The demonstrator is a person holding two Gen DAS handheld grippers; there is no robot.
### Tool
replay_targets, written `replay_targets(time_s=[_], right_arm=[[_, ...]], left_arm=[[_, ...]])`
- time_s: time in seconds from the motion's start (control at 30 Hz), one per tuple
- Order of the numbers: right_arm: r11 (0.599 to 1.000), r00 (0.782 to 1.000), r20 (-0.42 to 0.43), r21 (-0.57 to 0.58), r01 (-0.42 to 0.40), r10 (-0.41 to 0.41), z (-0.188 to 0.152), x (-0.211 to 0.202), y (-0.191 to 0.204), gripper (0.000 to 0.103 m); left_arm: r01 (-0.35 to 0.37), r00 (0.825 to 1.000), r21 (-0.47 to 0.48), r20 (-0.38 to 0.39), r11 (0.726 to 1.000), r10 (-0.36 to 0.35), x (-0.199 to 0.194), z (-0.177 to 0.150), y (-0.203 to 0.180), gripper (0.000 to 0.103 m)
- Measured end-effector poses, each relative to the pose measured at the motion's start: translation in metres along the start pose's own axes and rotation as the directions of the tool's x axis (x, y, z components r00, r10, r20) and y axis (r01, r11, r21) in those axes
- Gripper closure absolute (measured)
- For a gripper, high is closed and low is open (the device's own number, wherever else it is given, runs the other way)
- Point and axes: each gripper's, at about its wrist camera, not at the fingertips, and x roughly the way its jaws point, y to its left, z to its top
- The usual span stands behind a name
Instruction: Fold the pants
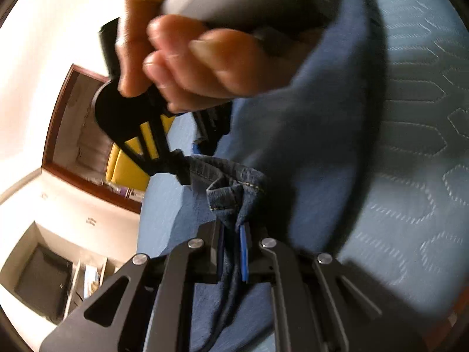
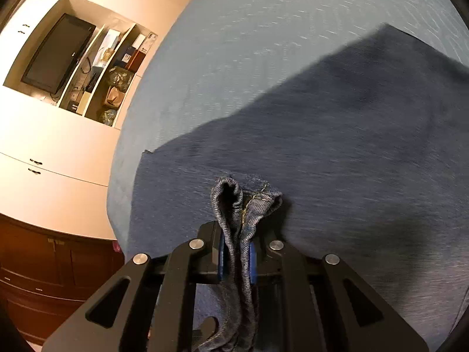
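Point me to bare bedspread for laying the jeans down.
Free: bedspread beyond the jeans, toward the shelves. Crowded: near both clamped hems, where the right gripper and hand sit just ahead of the left gripper.

- Dark blue denim pants [image 2: 337, 146], yellow-tan stitching at the hem.
- Light blue bedspread [image 1: 410, 176], paler stitched hexagon pattern.
- Black grippers [image 2: 237, 252], blue pads [image 2: 252, 261], silver screws.
- Cream cabinets [image 2: 58, 146], black TV [image 2: 57, 54].
- Dark brown drawers [image 2: 44, 278].
- Yellow chair [image 1: 126, 170] past a red-brown door frame [image 1: 55, 123].
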Motion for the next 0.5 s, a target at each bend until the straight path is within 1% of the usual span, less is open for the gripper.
replay_targets(time_s=[0.07, 0.17, 0.23, 0.27, 0.3, 0.5], right_arm=[[1.0, 1.0, -0.011, -0.012, 0.014, -0.014, -0.003, 0.002, -0.005, 0.091], [1.0, 1.0, -0.007, -0.019, 0.003, -0.004, -0.005, 0.003, -0.007, 0.091], [0.999, 1.0, 0.009, -0.034, 0.0, 0.001, -0.005, -0.003, -0.003, 0.091], [0.999, 1.0, 0.02, -0.052, 0.004, -0.003, -0.007, -0.008, -0.003, 0.091], [0.998, 0.999, 0.035, -0.067, 0.011, -0.008, -0.007, -0.012, 0.0, 0.091], [0.999, 0.999, 0.024, -0.033, 0.034, -0.033, -0.014, -0.008, -0.019, 0.09]], left_arm=[[0.012, 1.0, 0.02, -0.01, 1.0, -0.012, 0.001, 0.0, -0.01, 0.095], [0.001, 1.0, 0.036, -0.004, 0.999, 0.0, 0.001, -0.005, -0.008, 0.095], [-0.018, 1.0, 0.058, 0.003, 0.998, 0.018, 0.001, -0.006, -0.003, 0.095], [-0.028, 1.0, 0.063, 0.007, 0.998, 0.028, -0.001, -0.002, -0.01, 0.095], [-0.029, 1.0, 0.063, 0.01, 0.998, 0.028, -0.001, -0.002, -0.01, 0.095], [-0.006, 1.0, 0.074, 0.006, 0.997, 0.006, -0.003, 0.003, -0.017, 0.095]])
